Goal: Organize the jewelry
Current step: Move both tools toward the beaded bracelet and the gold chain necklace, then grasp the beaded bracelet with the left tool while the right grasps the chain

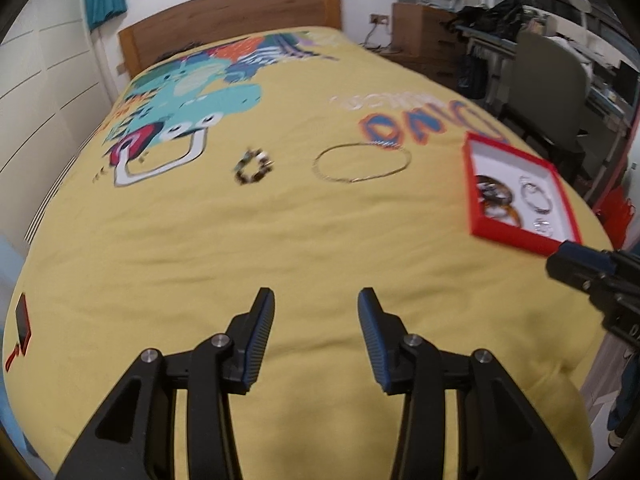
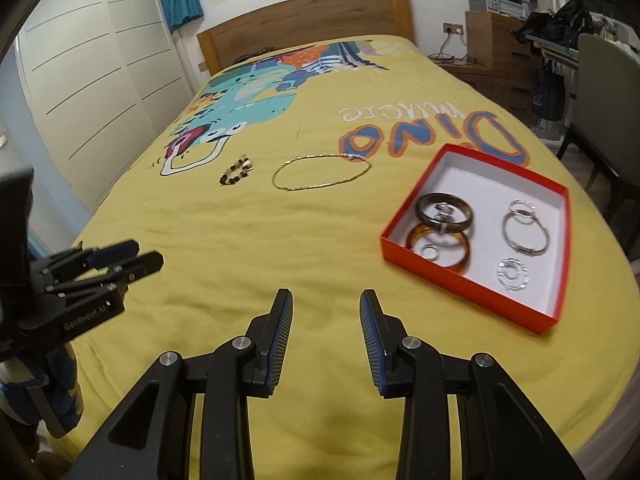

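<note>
While the left gripper (image 1: 316,300) hovers over the yellow bedspread (image 1: 280,240), fingers spread and empty, the left wrist view shows a beaded bracelet (image 1: 254,168) and a gold chain necklace (image 1: 362,163) lying loose ahead, presumably awaiting collection; the red box (image 1: 516,236) sits to the right. In the right wrist view, the right gripper (image 2: 326,300) is likewise spread and empty; the box holds bangles (image 2: 444,224) and silver rings (image 2: 524,228). Legible: "DINO" on the bedspread, "GenRobot.AI" on the left tool.
</note>
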`<state>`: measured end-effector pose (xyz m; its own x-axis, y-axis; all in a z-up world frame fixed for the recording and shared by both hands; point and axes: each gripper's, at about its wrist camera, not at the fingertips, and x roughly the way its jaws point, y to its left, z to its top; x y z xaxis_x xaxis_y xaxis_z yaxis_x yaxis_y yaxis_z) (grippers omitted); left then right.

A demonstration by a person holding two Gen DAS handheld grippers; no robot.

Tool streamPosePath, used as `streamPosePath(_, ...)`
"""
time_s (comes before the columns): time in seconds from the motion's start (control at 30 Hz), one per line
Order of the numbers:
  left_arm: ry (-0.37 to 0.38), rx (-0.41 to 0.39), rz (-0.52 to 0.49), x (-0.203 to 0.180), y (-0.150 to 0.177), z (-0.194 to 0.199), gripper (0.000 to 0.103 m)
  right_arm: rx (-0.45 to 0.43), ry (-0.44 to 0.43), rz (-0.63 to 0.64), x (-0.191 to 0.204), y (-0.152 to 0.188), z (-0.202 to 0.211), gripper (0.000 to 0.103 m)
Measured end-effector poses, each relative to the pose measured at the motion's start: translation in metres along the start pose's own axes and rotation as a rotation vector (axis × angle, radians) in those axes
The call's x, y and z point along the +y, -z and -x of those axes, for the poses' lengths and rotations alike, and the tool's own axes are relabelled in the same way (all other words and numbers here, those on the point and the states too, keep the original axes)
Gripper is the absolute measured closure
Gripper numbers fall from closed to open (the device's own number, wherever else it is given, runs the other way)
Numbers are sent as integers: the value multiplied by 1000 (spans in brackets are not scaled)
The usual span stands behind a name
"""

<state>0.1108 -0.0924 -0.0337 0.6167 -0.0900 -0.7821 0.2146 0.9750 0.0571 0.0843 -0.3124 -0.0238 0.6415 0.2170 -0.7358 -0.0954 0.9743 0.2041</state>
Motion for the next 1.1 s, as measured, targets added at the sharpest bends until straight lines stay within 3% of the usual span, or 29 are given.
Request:
streamPosePath(0.27, -32, 43, 59, 38, -6, -24, 61, 5, -57, 45, 28, -29, -33, 61)
streamPosePath(0.53, -22, 88, 127, 74, -35, -73, 61, 38, -94, 57, 41, -61, -84, 60)
streamPosePath(0.6, -12, 94, 131, 78, -44, -85, 61, 53, -96, 47, 40, -68, -103, 54)
streamPosePath(0.87, 61, 117, 178, 95, -87, -143, 56, 105, -70, -25, 22, -90, -161, 51)
streamPosePath(1.1, 59, 126, 229, 115, -123, -181, 56, 153, -7, -64, 7, -113, -201, 51)
